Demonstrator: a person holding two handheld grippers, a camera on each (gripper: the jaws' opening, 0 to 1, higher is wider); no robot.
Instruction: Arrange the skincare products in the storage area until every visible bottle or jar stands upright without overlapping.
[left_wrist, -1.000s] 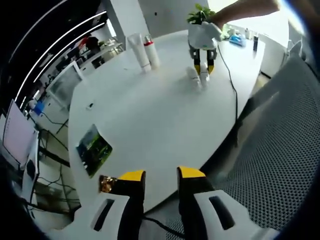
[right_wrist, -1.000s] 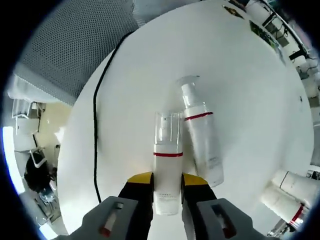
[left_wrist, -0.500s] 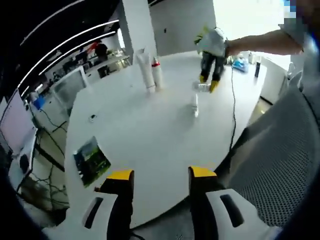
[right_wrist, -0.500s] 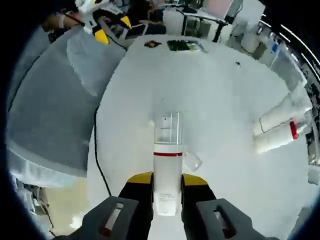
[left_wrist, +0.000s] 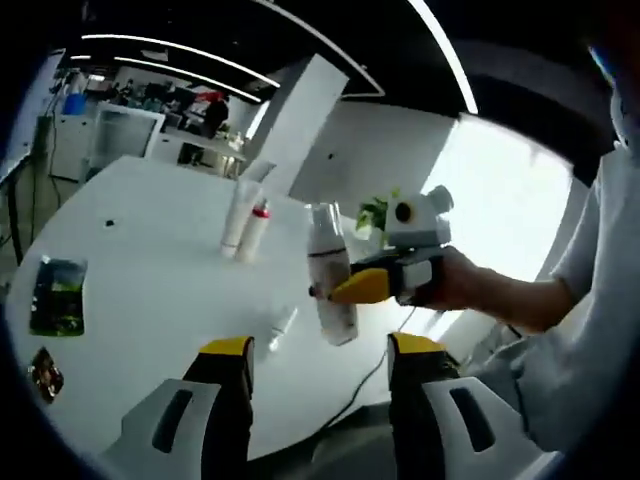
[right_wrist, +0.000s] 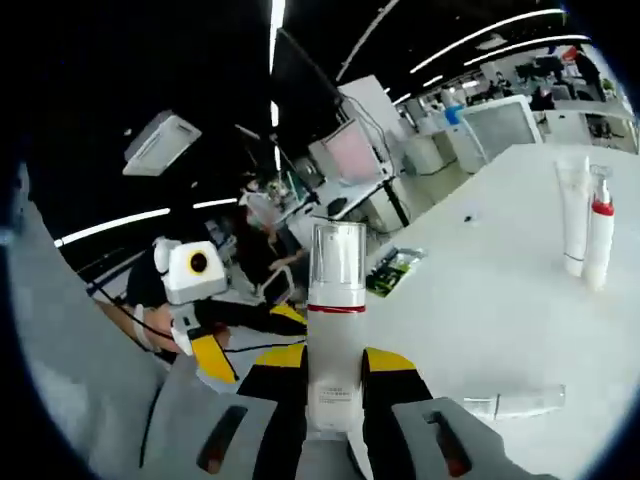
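Lifted off the table (left_wrist: 150, 300) since earlier: one clear-capped bottle (right_wrist: 334, 330), clamped by the right gripper (right_wrist: 333, 385).
Left gripper (left_wrist: 318, 375) gapes wide; two tubes (left_wrist: 245, 222) upright, one bottle lying (right_wrist: 515, 404).

Left gripper view faces across the white table (left_wrist: 130, 290) toward 12 o'clock; right gripper view faces back; both share the table (right_wrist: 520, 290)

White bottle (right_wrist: 335, 330) (red band), yellow-tipped tongs (right_wrist: 333, 368)
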